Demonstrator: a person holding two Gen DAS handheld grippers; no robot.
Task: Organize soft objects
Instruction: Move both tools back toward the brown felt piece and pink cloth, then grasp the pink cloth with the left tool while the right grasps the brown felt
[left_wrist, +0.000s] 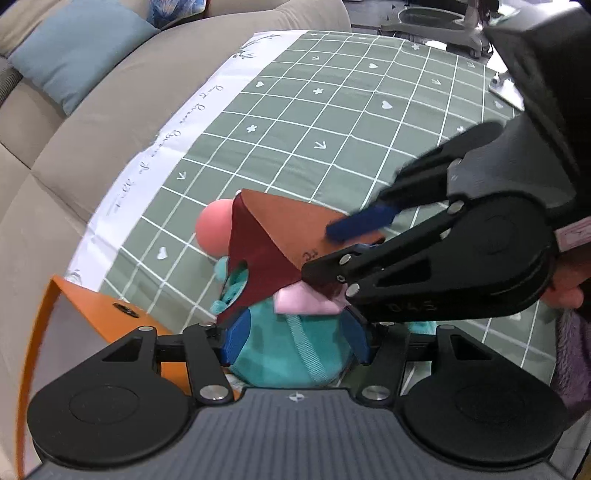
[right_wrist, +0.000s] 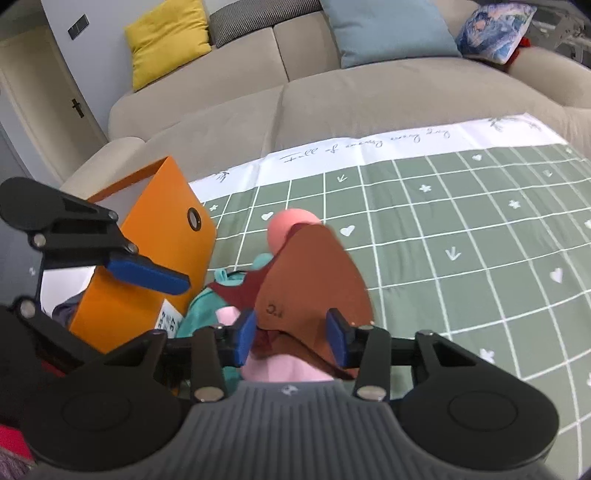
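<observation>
A teal soft toy (left_wrist: 291, 350) lies on the green checked cloth (left_wrist: 332, 122), and my left gripper (left_wrist: 295, 343) has its blue pads on both sides of it, closed on it. A brown leather-like flap (left_wrist: 284, 236) with a dark red underside drapes over the toy, next to a pink ball (left_wrist: 216, 229) and a pink soft piece (left_wrist: 306, 301). My right gripper (right_wrist: 291, 341) straddles the brown flap (right_wrist: 314, 284) with its pads apart, one pad above the flap. The pink ball (right_wrist: 291, 225) shows beyond it.
An orange box (right_wrist: 155, 266) stands at the cloth's left edge, with dark cloth inside. A beige sofa (right_wrist: 295, 103) with yellow, blue and patterned cushions lies behind. A purple fabric (left_wrist: 572, 354) shows at the right edge.
</observation>
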